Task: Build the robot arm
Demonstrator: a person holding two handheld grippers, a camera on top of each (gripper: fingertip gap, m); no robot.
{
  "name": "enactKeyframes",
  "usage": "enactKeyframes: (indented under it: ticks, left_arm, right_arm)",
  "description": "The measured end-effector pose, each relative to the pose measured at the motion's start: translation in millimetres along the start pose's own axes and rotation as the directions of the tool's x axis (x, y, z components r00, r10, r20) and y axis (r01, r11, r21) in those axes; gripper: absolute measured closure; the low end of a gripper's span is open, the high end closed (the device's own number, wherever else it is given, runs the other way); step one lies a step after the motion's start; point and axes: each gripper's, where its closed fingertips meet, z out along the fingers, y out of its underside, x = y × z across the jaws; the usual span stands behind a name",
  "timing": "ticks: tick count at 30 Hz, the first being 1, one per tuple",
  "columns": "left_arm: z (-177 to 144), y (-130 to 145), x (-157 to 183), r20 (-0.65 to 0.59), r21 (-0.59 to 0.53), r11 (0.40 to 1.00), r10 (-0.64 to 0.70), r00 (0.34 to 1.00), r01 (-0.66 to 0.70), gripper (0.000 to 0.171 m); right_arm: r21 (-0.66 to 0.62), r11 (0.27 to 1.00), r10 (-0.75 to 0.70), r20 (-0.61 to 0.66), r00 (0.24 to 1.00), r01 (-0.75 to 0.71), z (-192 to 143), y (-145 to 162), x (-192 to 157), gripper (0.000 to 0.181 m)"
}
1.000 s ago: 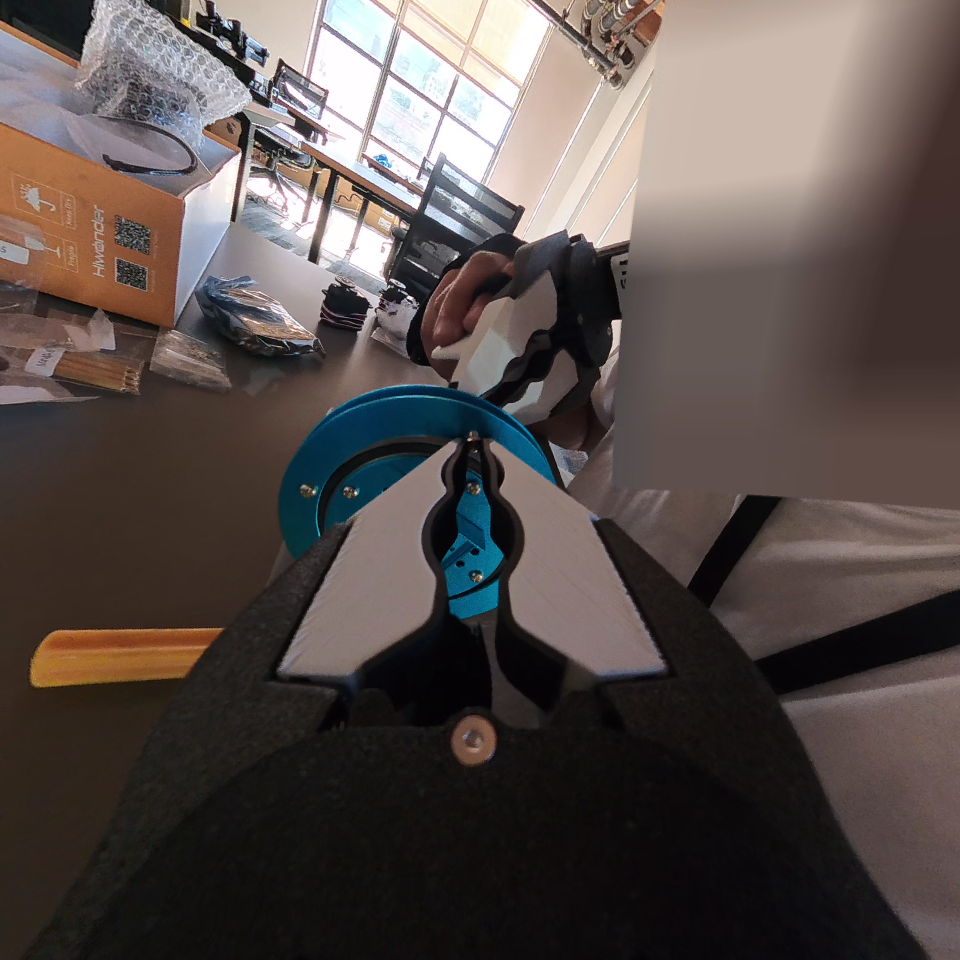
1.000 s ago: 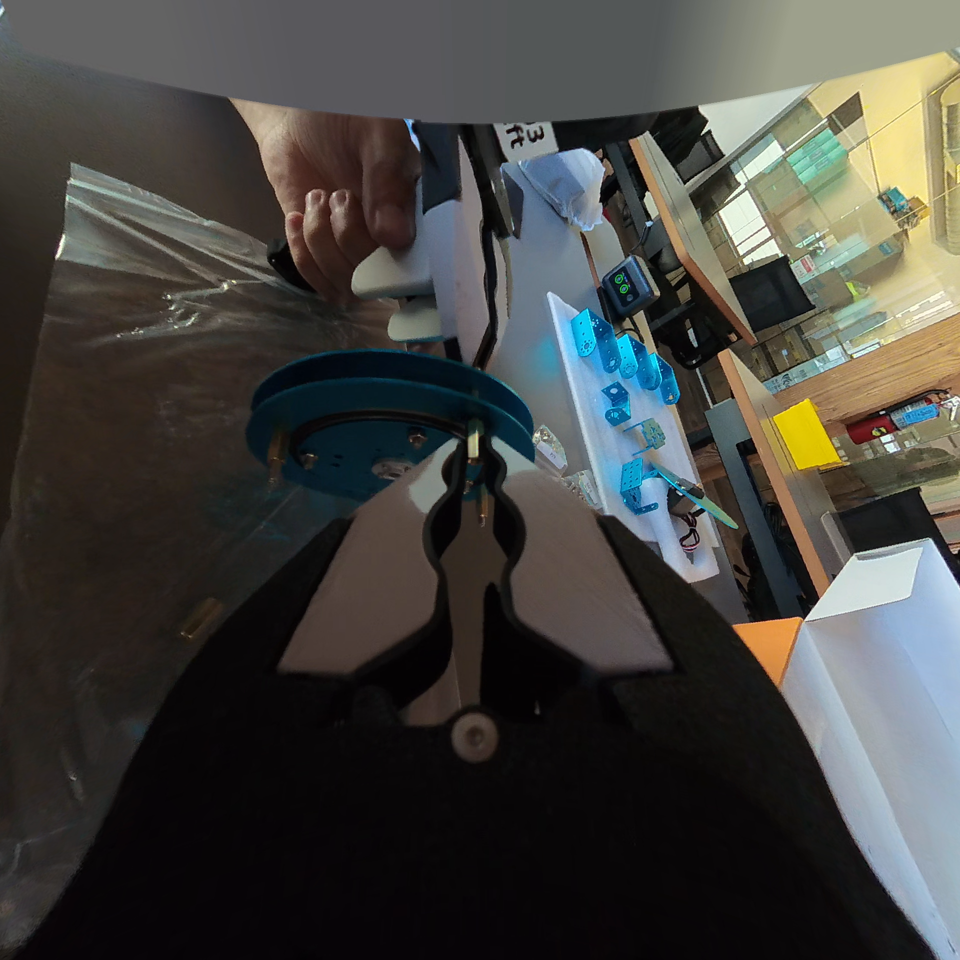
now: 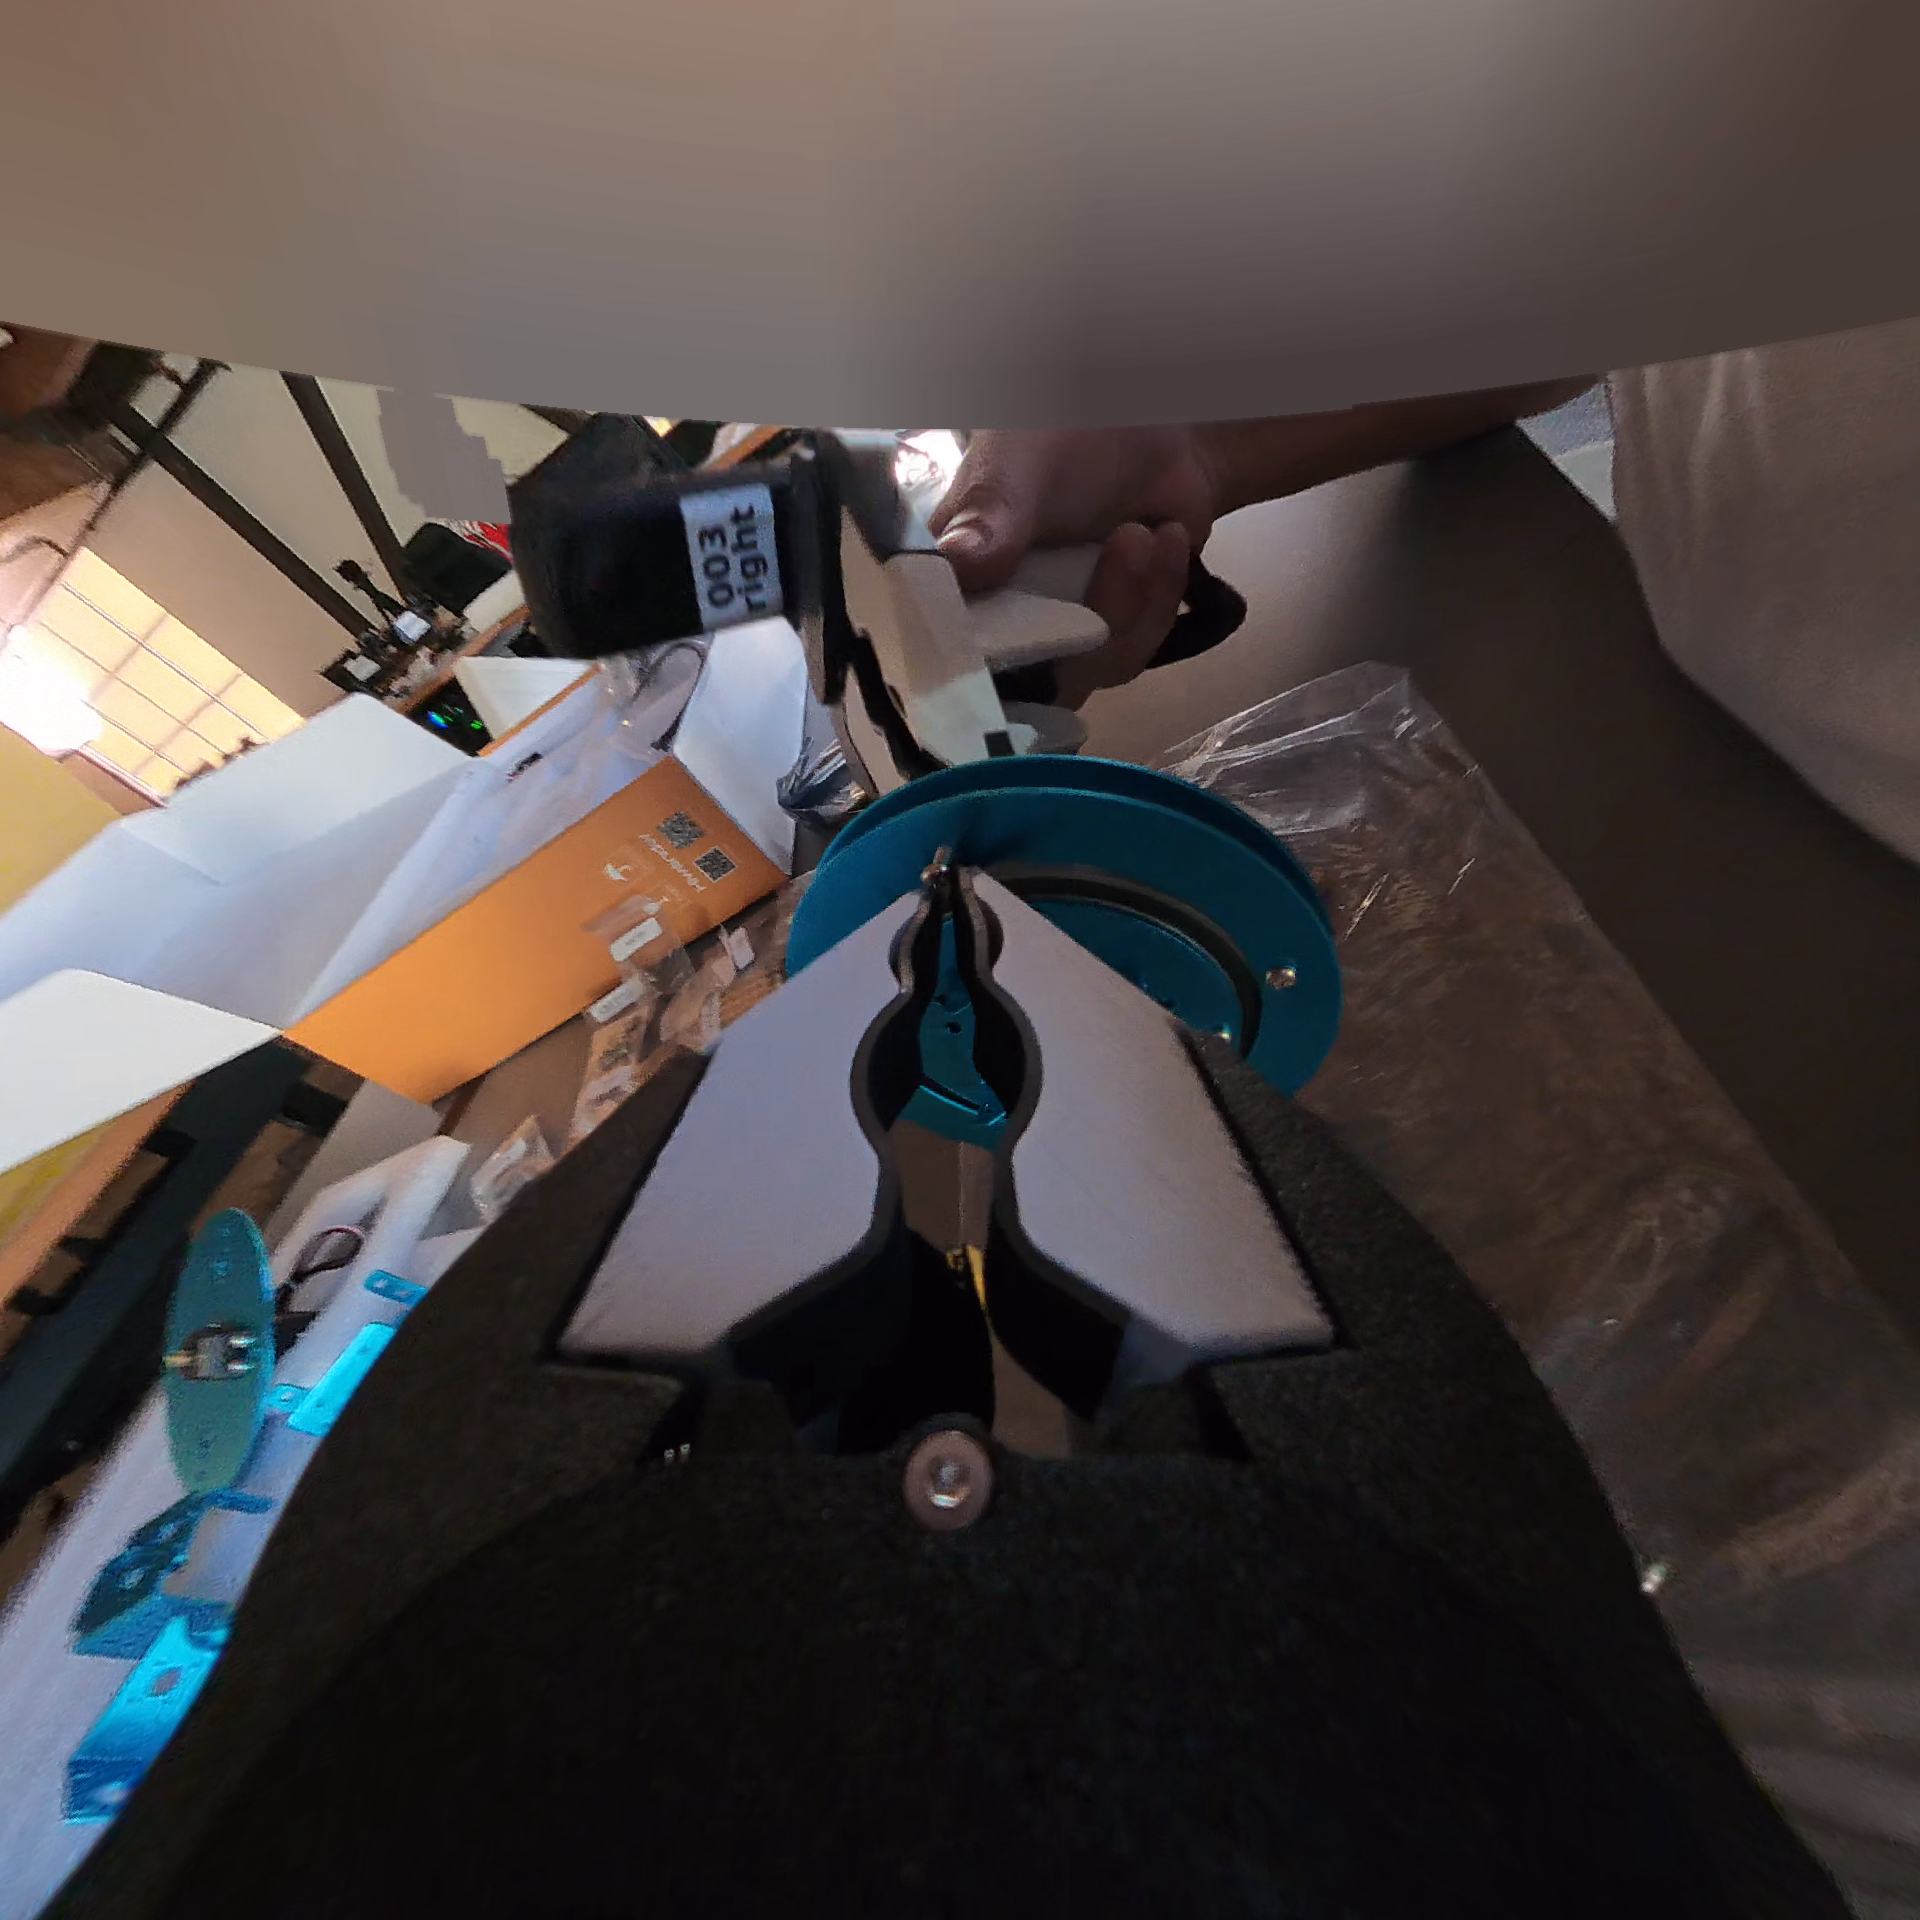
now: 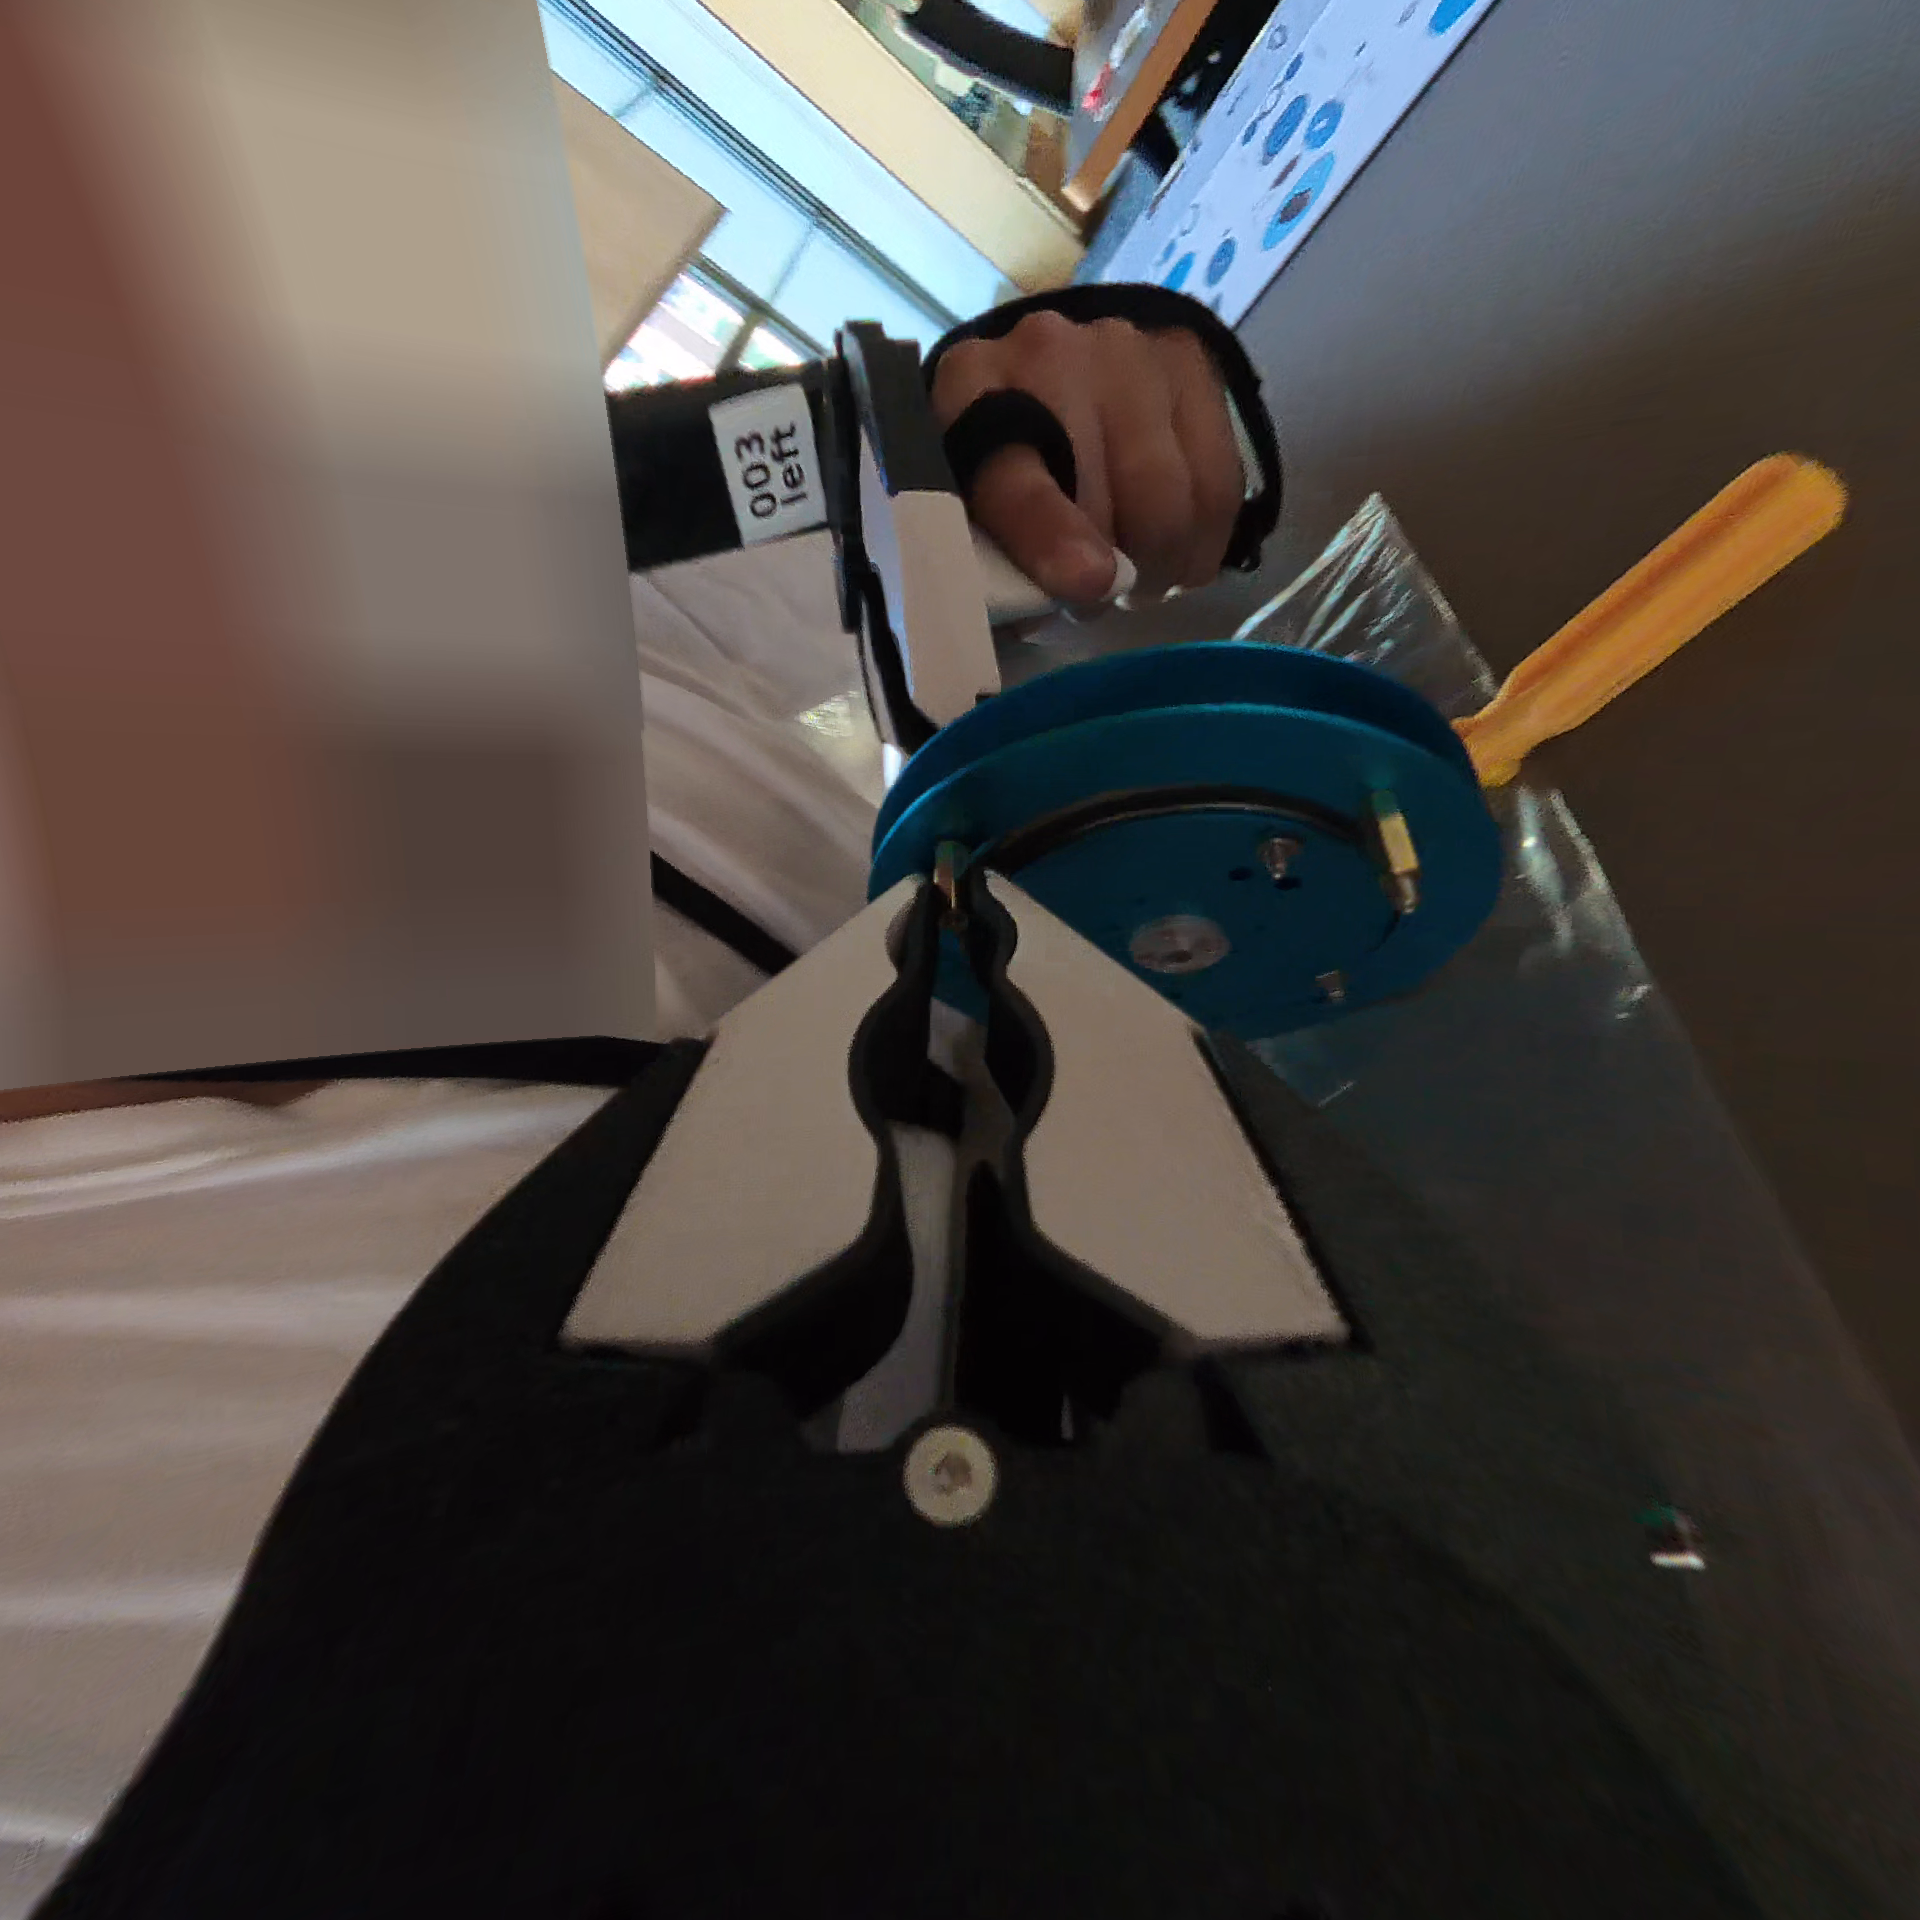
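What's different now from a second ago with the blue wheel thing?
Both grippers swung round together, turning the blue double-disc metal wheel over, so both views now look a different way. Nothing was let go: the left gripper and the right gripper stay shut on its rim, above the clear plastic bag.

I see daylight coming from the windows (image 4: 727, 301) behind, which look overexposed. The worktop (image 4: 1714, 312) stays dim and brownish. The plastic bag (image 3: 1455, 935) shows small glare. Both pictures are tilted, bent at the edges, and slightly motion-blurred.
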Motion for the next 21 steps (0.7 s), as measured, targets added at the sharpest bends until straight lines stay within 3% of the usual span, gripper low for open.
enactKeyframes:
  ticks: [4, 7, 13, 17, 21]
  left_arm:
    - [2.7, 1.2, 6.6, 0.038, -0.033, 0.986, 0.163, 0.986, -0.162, 0.171]
    - [2.1, 4.8, -5.5, 0.083, -0.071, 0.984, 0.171, 0.982, -0.165, 0.171]
    - [-0.4, 19.2, -18.9, 0.047, -0.035, 0.994, -0.105, 0.993, 0.107, 0.171]
    - [-9.0, 49.6, -55.4, 0.133, -0.003, 0.958, -0.283, 0.95, 0.285, 0.171]
    - [-26.7, 58.4, -90.4, 0.196, 0.086, 0.917, -0.4, 0.895, 0.391, 0.171]
  right_arm:
    - [0.005, 0.991, 0.135, 0.128, 0.983, -0.137, 0.3, 0.7, -3.1, 0.178]
    - [0.011, 0.999, 0.033, 0.0, 0.999, -0.033, -6.1, -3.9, 3.5, 0.178]
    - [-0.004, 0.997, -0.076, -0.041, 0.996, 0.076, -2.6, -2.7, 2.9, 0.178]
    - [0.061, 0.987, -0.142, -0.07, 0.987, 0.147, -9.7, -12.0, 11.2, 0.178]
    - [0.091, 0.972, -0.213, -0.053, 0.976, 0.217, -20.4, -14.9, 17.3, 0.178]
